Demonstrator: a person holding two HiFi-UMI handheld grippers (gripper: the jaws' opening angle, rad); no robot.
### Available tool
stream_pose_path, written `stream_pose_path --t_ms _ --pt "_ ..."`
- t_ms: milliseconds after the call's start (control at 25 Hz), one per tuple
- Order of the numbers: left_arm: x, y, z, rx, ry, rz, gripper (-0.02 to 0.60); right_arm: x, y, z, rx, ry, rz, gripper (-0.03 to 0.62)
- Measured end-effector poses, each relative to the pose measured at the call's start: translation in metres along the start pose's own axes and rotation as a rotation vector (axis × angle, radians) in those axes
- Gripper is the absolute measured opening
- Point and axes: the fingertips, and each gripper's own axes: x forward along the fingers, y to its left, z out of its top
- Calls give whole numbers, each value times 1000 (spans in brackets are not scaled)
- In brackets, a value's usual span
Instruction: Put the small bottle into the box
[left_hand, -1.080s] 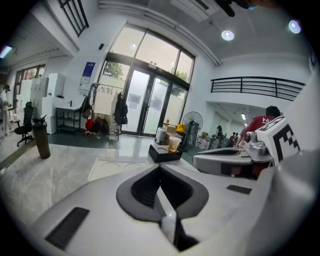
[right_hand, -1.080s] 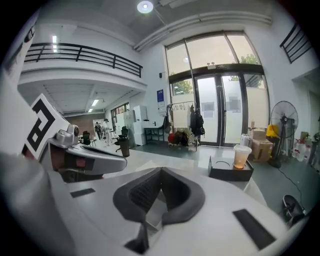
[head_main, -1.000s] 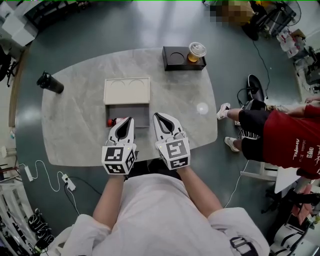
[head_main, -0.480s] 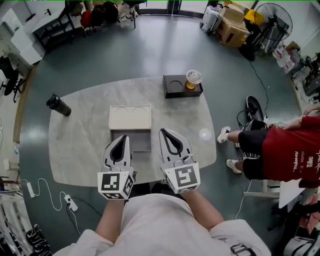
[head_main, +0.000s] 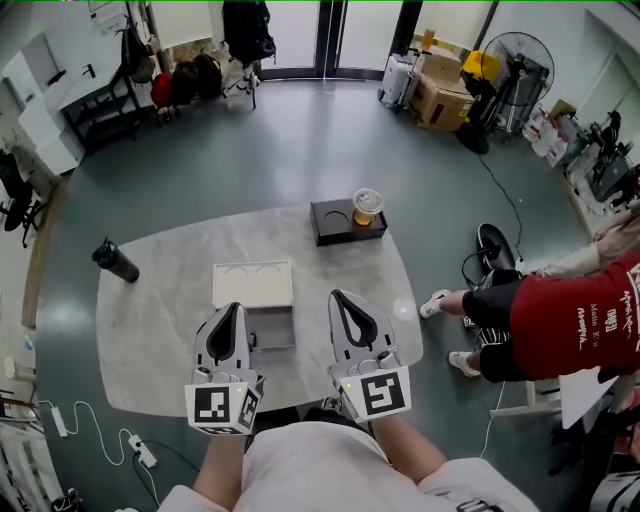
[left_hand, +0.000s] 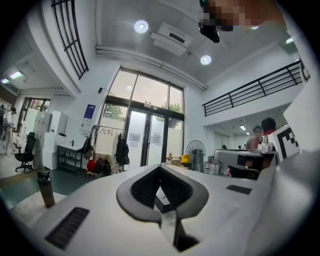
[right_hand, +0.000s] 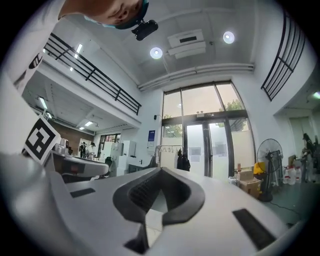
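Observation:
The grey open box (head_main: 272, 330) lies on the marble table (head_main: 150, 320), with its cream lid (head_main: 253, 284) flat just behind it. My left gripper (head_main: 230, 309) hovers over the box's left edge, jaws shut and nothing between them. Level with it, my right gripper (head_main: 339, 297) is to the right of the box, also shut and empty. Both gripper views look out level across the room, with the left gripper's (left_hand: 160, 167) and right gripper's (right_hand: 161, 170) tips together. I see no small bottle; the left gripper covers that corner of the box.
A black flask (head_main: 115, 261) lies at the table's far left and shows again (left_hand: 46, 189) in the left gripper view. A black tray (head_main: 338, 224) with a lidded cup (head_main: 367, 204) sits at the far edge. A person in a red shirt (head_main: 575, 315) is at the right.
Both grippers have drawn back toward my body and the view has lifted. A small red thing seen in the box beside the left gripper a second ago is now out of sight.

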Motion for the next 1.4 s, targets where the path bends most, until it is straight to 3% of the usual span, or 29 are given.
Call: stream_pose_path --t_ms 520,1400 --pt "4 5 20 31 -49 21 21 -2 -16 21 -32 -54 -53 25" --pt "2 6 19 23 -62 28 21 0 -8 20 -56 -56 -27 25"
